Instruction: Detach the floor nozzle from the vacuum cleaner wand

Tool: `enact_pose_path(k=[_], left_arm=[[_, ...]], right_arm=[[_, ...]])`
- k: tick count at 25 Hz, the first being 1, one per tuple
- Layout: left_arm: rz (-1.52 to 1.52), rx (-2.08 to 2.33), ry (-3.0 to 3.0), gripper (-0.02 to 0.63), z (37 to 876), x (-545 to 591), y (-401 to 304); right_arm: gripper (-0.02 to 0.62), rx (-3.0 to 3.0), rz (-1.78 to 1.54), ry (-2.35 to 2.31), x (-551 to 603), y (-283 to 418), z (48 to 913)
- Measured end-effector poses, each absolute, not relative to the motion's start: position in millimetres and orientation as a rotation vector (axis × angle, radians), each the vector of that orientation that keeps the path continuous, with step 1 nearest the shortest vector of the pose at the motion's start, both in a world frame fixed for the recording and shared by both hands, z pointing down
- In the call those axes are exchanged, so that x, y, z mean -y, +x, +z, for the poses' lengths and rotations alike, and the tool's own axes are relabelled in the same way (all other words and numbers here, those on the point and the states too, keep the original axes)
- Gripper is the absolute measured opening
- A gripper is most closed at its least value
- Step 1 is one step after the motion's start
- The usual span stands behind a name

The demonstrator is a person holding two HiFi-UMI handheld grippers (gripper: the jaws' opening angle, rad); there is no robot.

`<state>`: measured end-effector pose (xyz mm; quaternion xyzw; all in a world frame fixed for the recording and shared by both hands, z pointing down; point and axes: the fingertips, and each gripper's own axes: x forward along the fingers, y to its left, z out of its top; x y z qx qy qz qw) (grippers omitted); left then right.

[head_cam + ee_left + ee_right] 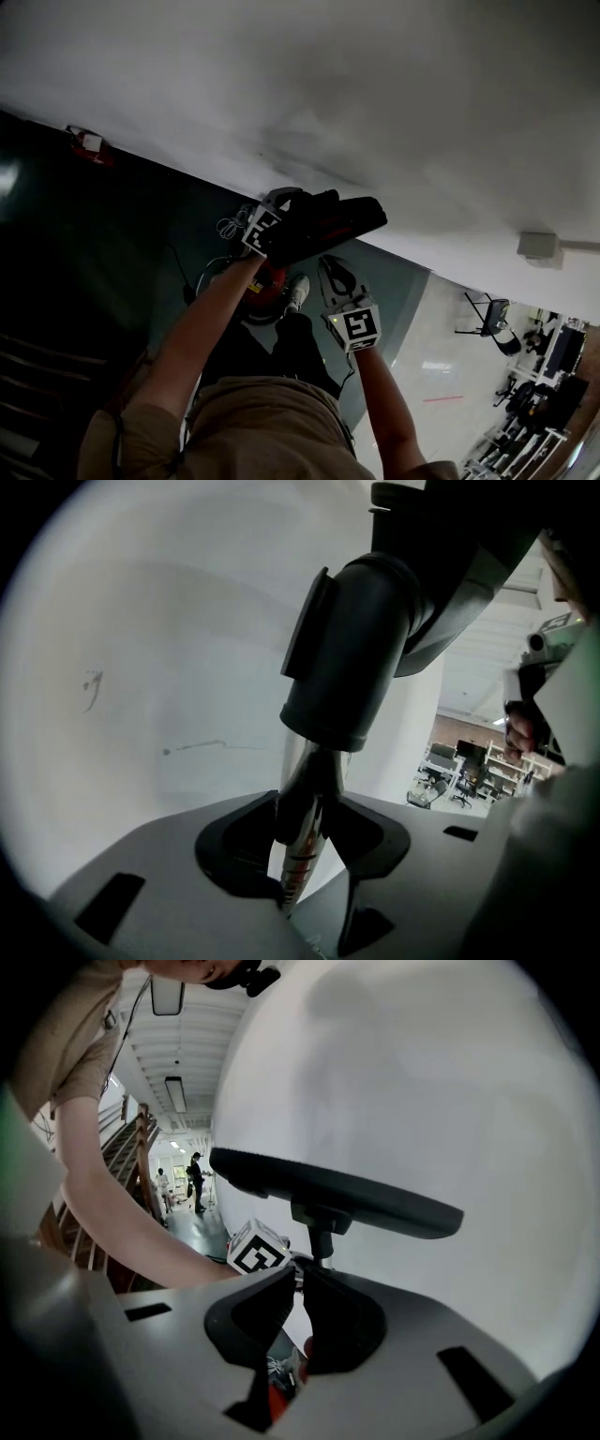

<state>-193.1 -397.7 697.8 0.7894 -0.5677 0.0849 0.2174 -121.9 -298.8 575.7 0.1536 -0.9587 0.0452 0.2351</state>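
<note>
The black floor nozzle is held up in front of a white wall. Its dark neck sits on top of a chrome wand. My left gripper is shut on that wand just below the neck; in the head view its marker cube shows beside the nozzle. My right gripper is shut with nothing visible between its jaws. It points up at the underside of the nozzle from below, a little apart from it. Its cube shows lower right of the nozzle.
A red vacuum body lies on the dark floor by the person's feet. The white wall fills the space ahead. An office chair and desks stand at the right. Stairs and distant people show in the right gripper view.
</note>
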Motion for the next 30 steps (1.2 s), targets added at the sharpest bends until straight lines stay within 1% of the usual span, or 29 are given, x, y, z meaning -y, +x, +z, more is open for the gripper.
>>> enact_pose_path(k=[4,7,8,10,11,13,17,23,27,30], left_arm=[[0.277,1.543,2.244,0.160,702.1,407.4,-169.6],[0.312,1.502,2.306,0.160,701.2,409.3,-143.7],[0.325,1.484,2.324,0.160,699.5,408.9,-135.1],[0.344,1.452,2.351,0.160,697.3,408.9,-122.6],[0.347,1.442,2.360,0.160,697.8,409.2,-119.2],[0.343,1.430,2.373,0.160,700.6,410.1,-115.7],[0.335,1.361,2.422,0.160,703.3,415.8,-107.7],[0.342,1.166,2.559,0.160,702.5,418.9,-96.2],[0.332,1.032,2.626,0.160,704.3,420.3,-96.1],[0.303,1.012,2.620,0.160,702.8,425.6,-98.5]], right_arm=[[0.018,2.607,0.118,0.536,309.2,-109.1,611.0],[0.023,2.677,0.161,0.651,322.7,-96.3,619.6],[0.047,2.708,0.167,0.663,325.9,-93.4,620.2],[0.148,2.772,0.159,0.653,331.5,-94.9,616.8],[0.177,2.800,0.149,0.650,335.0,-96.4,614.9],[0.202,2.823,0.148,0.672,344.3,-95.6,614.7],[0.275,2.910,0.179,0.665,364.7,-100.4,606.9],[0.278,3.013,0.172,0.634,384.5,-94.7,633.3],[0.278,3.033,0.208,0.634,392.4,-123.9,585.3],[0.278,3.025,0.241,0.634,404.3,-124.8,592.5]])
